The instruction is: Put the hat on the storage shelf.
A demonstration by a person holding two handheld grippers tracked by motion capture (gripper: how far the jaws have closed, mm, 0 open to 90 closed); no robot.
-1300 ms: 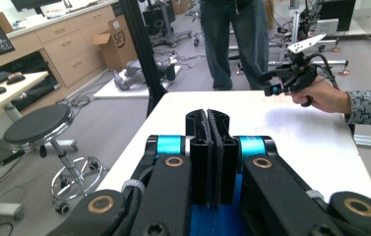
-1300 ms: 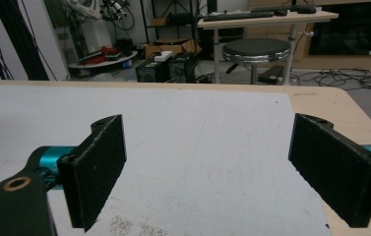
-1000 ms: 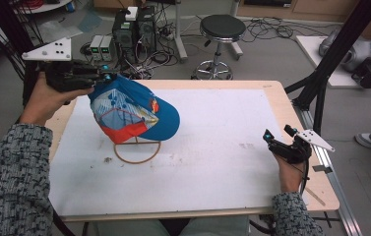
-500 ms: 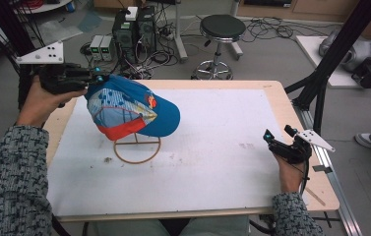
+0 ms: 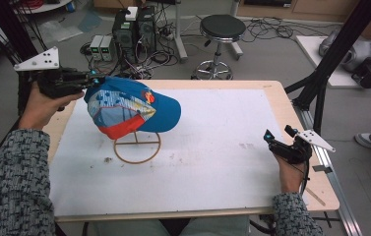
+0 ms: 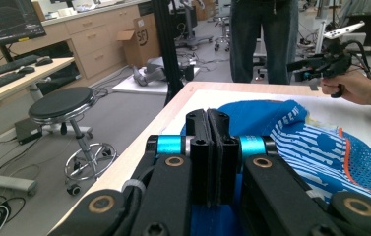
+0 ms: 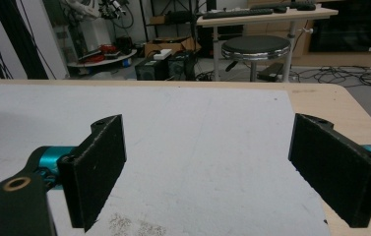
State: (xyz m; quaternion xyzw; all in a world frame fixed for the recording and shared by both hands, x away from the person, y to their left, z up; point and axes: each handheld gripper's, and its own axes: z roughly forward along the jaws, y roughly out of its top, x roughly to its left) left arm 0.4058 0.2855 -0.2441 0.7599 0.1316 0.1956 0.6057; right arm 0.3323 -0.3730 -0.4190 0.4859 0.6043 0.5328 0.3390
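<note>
My left gripper (image 5: 87,81) is raised at the far left, jaws pressed together, wrist level; my right gripper (image 5: 277,140) sits low at the right edge, jaws spread wide.

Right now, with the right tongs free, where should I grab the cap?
Take the blue brim, coming from the right side with jaws above and below it. It juts out flat and clear of the wire stand; the left tongs hold the back.

Lab or robotics workroom. Desktop computers (image 5: 133,27) on floor at 12 o'clock beyond tabletop (image 5: 276,93), loose cables (image 5: 271,29) at 1 o'clock, round stool (image 5: 222,29), black frame struts (image 5: 340,54), monitor (image 6: 8,22) and keyboards (image 6: 6,78) on side desk.
</note>
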